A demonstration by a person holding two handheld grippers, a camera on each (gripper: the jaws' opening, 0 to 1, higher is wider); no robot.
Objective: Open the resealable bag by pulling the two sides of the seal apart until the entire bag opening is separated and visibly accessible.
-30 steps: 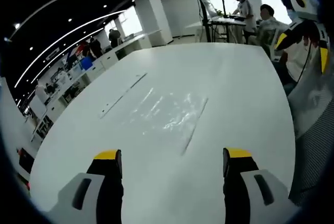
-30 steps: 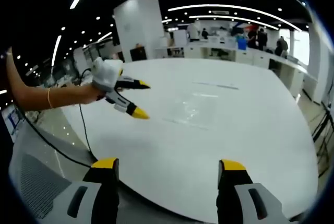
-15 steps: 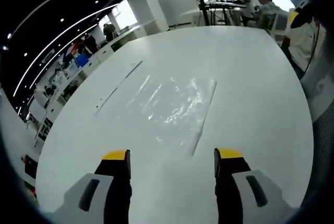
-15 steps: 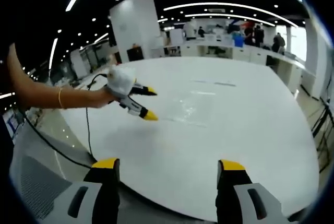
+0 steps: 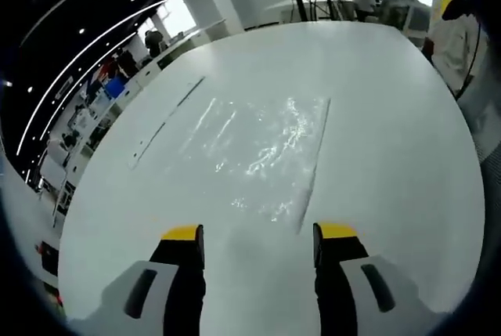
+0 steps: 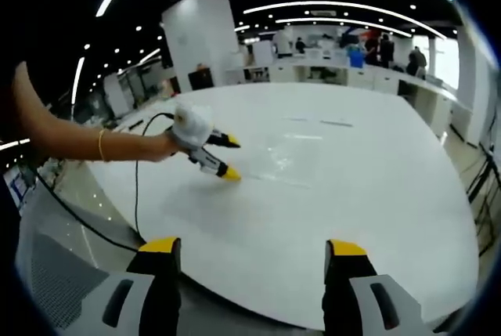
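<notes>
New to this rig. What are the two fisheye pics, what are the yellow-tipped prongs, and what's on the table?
No robot arm here: a person holds a two-jaw gripper in each hand, with a camera riding on each. The left gripper view looks along the left gripper, jaws open, down at a clear resealable bag lying flat on the white table. The right gripper view looks along the right gripper, jaws open, hanging back near the table's edge; in that view the left gripper is seen from the side, close to the bag. Neither holds anything.

Both grippers, left gripper (image 5: 254, 234) and right gripper (image 6: 249, 248), hold jaws apart.
</notes>
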